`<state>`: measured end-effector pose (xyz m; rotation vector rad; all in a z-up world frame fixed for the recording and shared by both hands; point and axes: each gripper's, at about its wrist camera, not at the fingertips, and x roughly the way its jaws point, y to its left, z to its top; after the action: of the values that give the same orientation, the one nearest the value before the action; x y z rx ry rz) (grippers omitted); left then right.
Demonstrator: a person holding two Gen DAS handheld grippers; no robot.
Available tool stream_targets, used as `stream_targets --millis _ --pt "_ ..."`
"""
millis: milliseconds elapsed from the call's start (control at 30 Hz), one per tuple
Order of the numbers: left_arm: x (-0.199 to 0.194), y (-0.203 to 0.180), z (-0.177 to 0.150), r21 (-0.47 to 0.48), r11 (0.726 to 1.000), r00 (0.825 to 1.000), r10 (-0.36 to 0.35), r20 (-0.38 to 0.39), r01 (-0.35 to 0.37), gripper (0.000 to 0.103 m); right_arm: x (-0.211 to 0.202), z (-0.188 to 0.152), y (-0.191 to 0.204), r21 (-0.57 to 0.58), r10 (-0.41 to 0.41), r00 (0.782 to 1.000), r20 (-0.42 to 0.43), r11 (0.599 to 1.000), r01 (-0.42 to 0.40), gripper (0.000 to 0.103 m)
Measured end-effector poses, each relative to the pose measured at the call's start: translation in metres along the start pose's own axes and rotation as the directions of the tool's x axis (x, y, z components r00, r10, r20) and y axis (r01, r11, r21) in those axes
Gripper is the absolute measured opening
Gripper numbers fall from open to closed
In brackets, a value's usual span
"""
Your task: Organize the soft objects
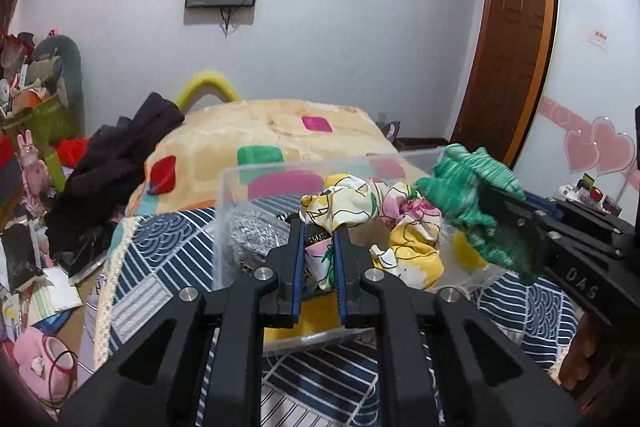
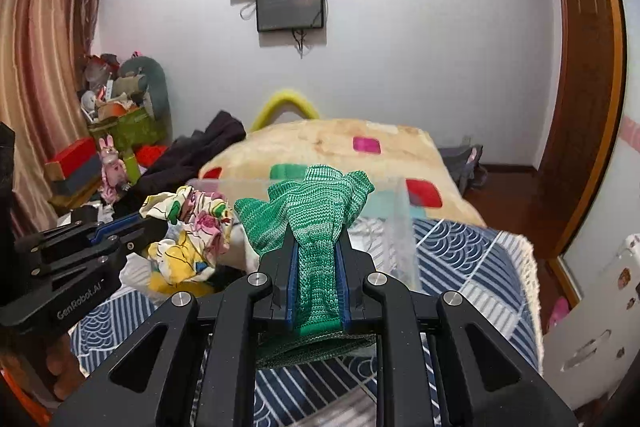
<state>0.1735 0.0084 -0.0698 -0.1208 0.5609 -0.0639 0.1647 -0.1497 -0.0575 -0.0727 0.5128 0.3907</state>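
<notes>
**Two soft pieces gripped over a clear bin**

Left gripper: fingers clenched on a floral fabric piece, crumpled and silky-looking, white and yellow with pink blooms, green touches and thin dark outlines. Bunched into loose folds, spilling to the right of the fingertips, held above the transparent plastic bin.

Right gripper: fingers clenched on a green knitted glove, ribbed, mottled in lighter and darker green, solid green band at the cuff. Cuff end hanging out behind the pads, finger end flopping above and to the left of the tips. Held near the bin's close wall, just right of the floral piece.

Bin resting on a blue-and-white patterned bedspread, beige blanket with coloured squares behind.
</notes>
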Motion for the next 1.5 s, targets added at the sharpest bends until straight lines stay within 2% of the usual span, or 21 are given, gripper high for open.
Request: stream_targets --millis 133,200,333,400,467,567,700,733,767,933,1000,1067,1133,1367,1500 --pt "0.025 -0.001 -0.010 0.005 1.000 0.998 -0.009 -0.064 0.010 0.013 0.022 -0.012 0.004 -0.009 -0.002 0.997 -0.072 1.000 0.001 0.015" --pt "0.031 -0.003 -0.017 0.020 1.000 0.995 -0.012 -0.100 0.014 0.018 0.026 -0.019 0.007 -0.029 -0.010 0.995 -0.100 1.000 0.007 0.018" --pt "0.020 -0.005 -0.022 0.051 0.999 0.997 -0.007 -0.071 0.011 0.029 0.017 -0.019 0.007 -0.061 -0.024 0.994 -0.103 0.998 0.018 0.028" --pt "0.009 -0.005 -0.024 0.058 0.998 0.999 -0.011 -0.049 0.014 0.039 0.009 -0.020 0.006 -0.061 -0.020 0.994 -0.103 0.998 0.014 0.035" --pt "0.000 -0.005 -0.024 0.056 0.998 0.999 -0.009 -0.032 0.010 0.041 0.007 -0.020 0.003 -0.054 -0.018 0.995 -0.101 0.998 0.013 0.041" --pt "-0.014 -0.003 -0.021 0.047 0.999 1.000 -0.014 -0.018 0.015 0.041 -0.005 -0.021 -0.001 -0.050 -0.015 0.996 -0.091 0.999 0.011 0.042" --pt "-0.040 -0.002 -0.015 0.037 0.999 0.999 -0.014 0.037 0.013 0.043 -0.030 -0.015 -0.002 -0.041 -0.009 0.999 -0.041 0.999 0.008 0.044" --pt "-0.048 -0.002 -0.013 0.036 0.999 0.999 -0.015 0.052 0.013 0.045 -0.035 -0.014 -0.003 -0.040 -0.009 1.000 -0.027 0.999 0.008 0.048" --pt "-0.056 -0.002 -0.012 0.034 0.999 0.997 -0.014 0.070 0.012 0.049 -0.042 -0.012 -0.003 -0.038 -0.010 1.000 -0.006 0.999 0.009 0.053" --pt "-0.098 -0.006 -0.008 0.040 0.999 0.987 -0.006 0.164 0.000 0.060 -0.081 -0.003 0.001 -0.035 -0.004 0.995 0.104 0.999 0.008 0.061" --pt "-0.113 -0.009 -0.008 0.042 0.999 0.982 -0.010 0.191 0.002 0.068 -0.094 0.000 0.004 -0.035 -0.001 0.990 0.143 0.999 0.006 0.065" --pt "-0.126 -0.011 -0.008 0.045 0.999 0.976 -0.009 0.216 -0.001 0.073 -0.102 0.002 0.006 -0.034 0.003 0.985 0.170 0.999 0.002 0.073" --pt "-0.135 -0.014 -0.008 0.051 0.999 0.971 -0.001 0.240 -0.012 0.079 -0.113 0.002 0.008 -0.033 0.006 0.978 0.206 0.999 0.001 0.077" --pt "-0.163 -0.019 -0.012 0.049 0.998 0.949 0.028 0.315 -0.046 0.098 -0.128 -0.001 0.014 -0.034 -0.007 0.965 0.263 0.999 0.017 0.091" --pt "-0.171 -0.021 -0.013 0.061 0.997 0.941 0.021 0.337 -0.044 0.099 -0.132 -0.002 0.016 -0.027 -0.014 0.960 0.278 0.999 0.023 0.098"
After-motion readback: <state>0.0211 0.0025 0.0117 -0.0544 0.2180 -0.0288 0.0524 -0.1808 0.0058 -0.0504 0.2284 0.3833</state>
